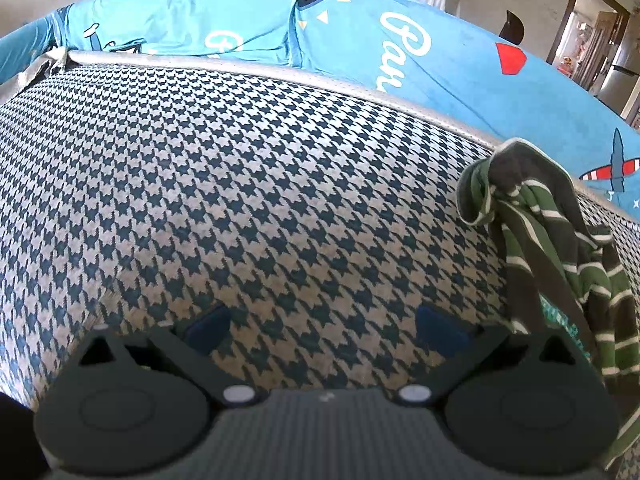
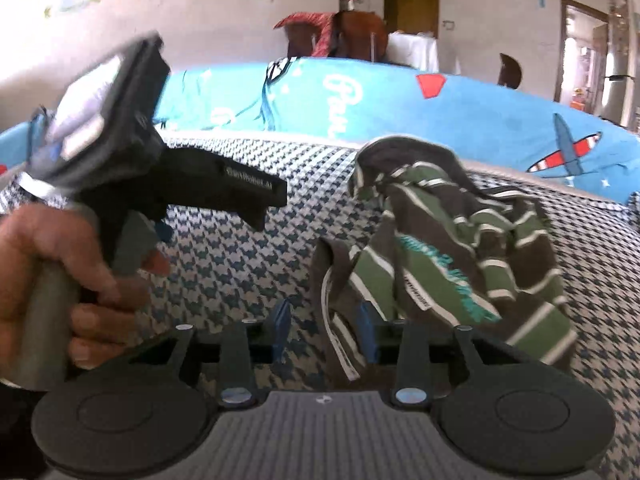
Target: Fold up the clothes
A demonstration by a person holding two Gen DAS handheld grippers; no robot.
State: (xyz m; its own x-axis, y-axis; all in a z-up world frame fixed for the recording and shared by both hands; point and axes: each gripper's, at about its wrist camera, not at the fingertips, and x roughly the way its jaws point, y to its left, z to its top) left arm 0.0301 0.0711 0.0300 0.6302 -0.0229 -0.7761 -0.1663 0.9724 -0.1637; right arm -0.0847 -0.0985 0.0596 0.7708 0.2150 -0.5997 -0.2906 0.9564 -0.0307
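Observation:
A brown and green striped garment [image 2: 452, 240] is bunched up over the houndstooth cover [image 2: 224, 264]; its hem with a white label runs down between the fingers of my right gripper [image 2: 324, 328]. Those fingers stand partly open, the fabric against the right blue pad [image 2: 366, 334] and a gap beside the left one. In the left wrist view the garment [image 1: 548, 240] hangs at the far right. My left gripper [image 1: 324, 328] is wide open over bare houndstooth with nothing between its pads. A hand [image 2: 52, 264] holds that left gripper [image 2: 264, 204] left of the garment.
The houndstooth cover [image 1: 260, 184] ends at a silver edge [image 1: 280, 72]. Behind it lies a blue printed sheet [image 1: 460, 64] with planes and lettering. Wooden chairs [image 2: 352, 36], a white-draped table and a doorway [image 2: 580, 52] stand at the back of the room.

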